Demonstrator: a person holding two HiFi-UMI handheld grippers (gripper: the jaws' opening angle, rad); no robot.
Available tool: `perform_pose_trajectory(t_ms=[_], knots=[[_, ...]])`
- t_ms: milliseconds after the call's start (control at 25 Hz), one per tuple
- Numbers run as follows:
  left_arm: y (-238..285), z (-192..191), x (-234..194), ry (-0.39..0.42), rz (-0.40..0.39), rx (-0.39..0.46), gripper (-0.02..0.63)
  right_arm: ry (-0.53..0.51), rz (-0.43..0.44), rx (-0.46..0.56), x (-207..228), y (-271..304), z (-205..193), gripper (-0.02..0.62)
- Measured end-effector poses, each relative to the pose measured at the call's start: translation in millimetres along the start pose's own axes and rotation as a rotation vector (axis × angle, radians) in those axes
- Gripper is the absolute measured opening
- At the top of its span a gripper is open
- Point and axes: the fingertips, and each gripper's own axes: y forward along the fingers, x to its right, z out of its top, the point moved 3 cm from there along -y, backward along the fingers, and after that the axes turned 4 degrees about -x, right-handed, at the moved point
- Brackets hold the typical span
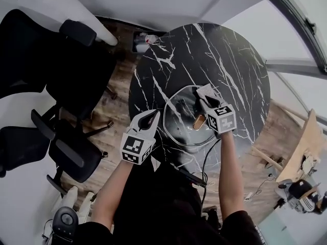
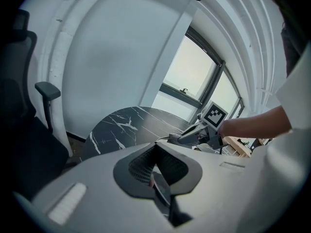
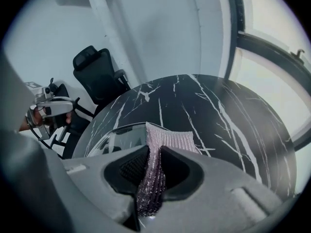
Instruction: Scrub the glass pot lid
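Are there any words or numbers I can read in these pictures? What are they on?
None: no words or numbers can be read anywhere.
The left gripper and right gripper carry black-and-white square markers, patterns rather than letters.
The scrub pad and glass pot lid show no print.

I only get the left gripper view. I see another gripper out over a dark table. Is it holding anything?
Observer: Yes. The right gripper view shows the right gripper shut on a pale pink scrubbing cloth.
Operator: What is it about to wipe?
Observer: The head view shows a glass pot lid lying on the black marble table, with the cloth at its far right rim.
Operator: And where is my gripper?
Observer: The left gripper is shut and empty, just left of the lid. I cannot tell whether it touches the lid.
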Motion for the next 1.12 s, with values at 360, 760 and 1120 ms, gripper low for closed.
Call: perform_pose_trajectory(t_ms=[360, 760, 1120], knots=[[-8, -2, -8, -0.024, 0.018, 0.014, 0.002, -0.189, 0.055, -0.066, -38, 13, 14, 0.078], [-16, -6, -13, -0.041, 0.035, 0.026, 0.002, -0.375, 0.116, -0.124, -95, 24, 20, 0.078], [-23, -10, -18, -0.042, 0.043, 0.033, 0.002, -0.523, 0.145, -0.168, -127, 32, 3, 0.078]])
